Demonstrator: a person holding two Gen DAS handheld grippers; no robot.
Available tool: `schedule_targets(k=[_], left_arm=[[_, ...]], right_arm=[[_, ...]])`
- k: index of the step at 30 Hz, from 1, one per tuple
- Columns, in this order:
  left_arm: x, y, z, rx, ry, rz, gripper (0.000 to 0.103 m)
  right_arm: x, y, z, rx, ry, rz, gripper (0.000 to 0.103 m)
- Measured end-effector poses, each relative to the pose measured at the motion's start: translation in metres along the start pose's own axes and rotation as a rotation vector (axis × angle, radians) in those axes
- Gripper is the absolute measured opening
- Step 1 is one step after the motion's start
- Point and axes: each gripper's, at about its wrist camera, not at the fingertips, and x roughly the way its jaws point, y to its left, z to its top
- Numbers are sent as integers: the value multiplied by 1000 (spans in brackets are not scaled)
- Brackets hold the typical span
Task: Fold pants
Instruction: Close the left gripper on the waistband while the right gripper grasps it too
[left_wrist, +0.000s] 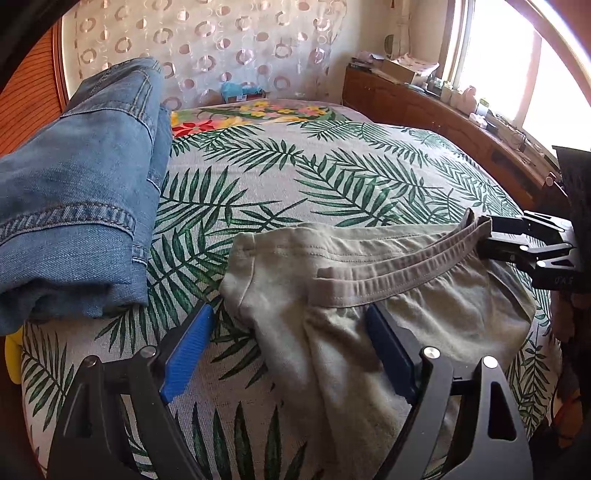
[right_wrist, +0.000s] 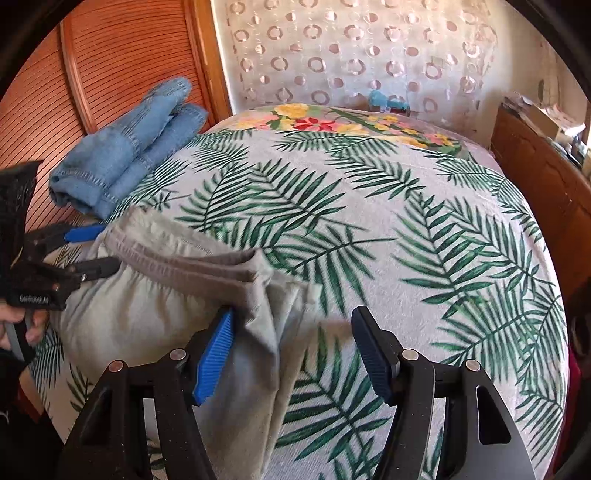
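Observation:
Pale grey-green pants (left_wrist: 369, 295) lie on the palm-print bedspread (left_wrist: 258, 177), waistband (left_wrist: 406, 269) toward the far side. My left gripper (left_wrist: 291, 325) is open, its jaws straddling the pants' left corner just below the waistband. In the right wrist view the pants (right_wrist: 147, 306) lie at lower left. My right gripper (right_wrist: 291, 332) is open over the waistband's right corner (right_wrist: 255, 273), the left blue pad touching the cloth. The right gripper also shows at the right edge of the left wrist view (left_wrist: 491, 236). The left gripper shows at the left of the right wrist view (right_wrist: 96, 251).
Folded blue jeans (left_wrist: 81, 192) lie at the bed's left edge, also in the right wrist view (right_wrist: 129, 155). A wooden slatted door (right_wrist: 110, 59) stands behind them. A wooden headboard shelf (left_wrist: 443, 110) with small items runs along the right, under a bright window.

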Motion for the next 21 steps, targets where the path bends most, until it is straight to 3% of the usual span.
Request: schedule_targets(k=[11,13,14,16,18,21], left_arm=[[-1,2,0,-16,-6,-16,85],[-4,9,1,-61,-22,-41,79],[-5,12,2,-79,-28,-43,71],[-5,17,3,-112,-34,-72,69],[-5,17,3,-109,-32,-77,61],[-4,13,4,-96,-29,-72,57]], right_arm=[[7,8,5,-30,7,7,52],[8,10,5,-37,5,18,45],[8,10,5,-40,5,24,41],[8,12,4,-45,5,34,36],[8,13,4,-42,4,51,30],[9,14,4,-44,5,66,23]])
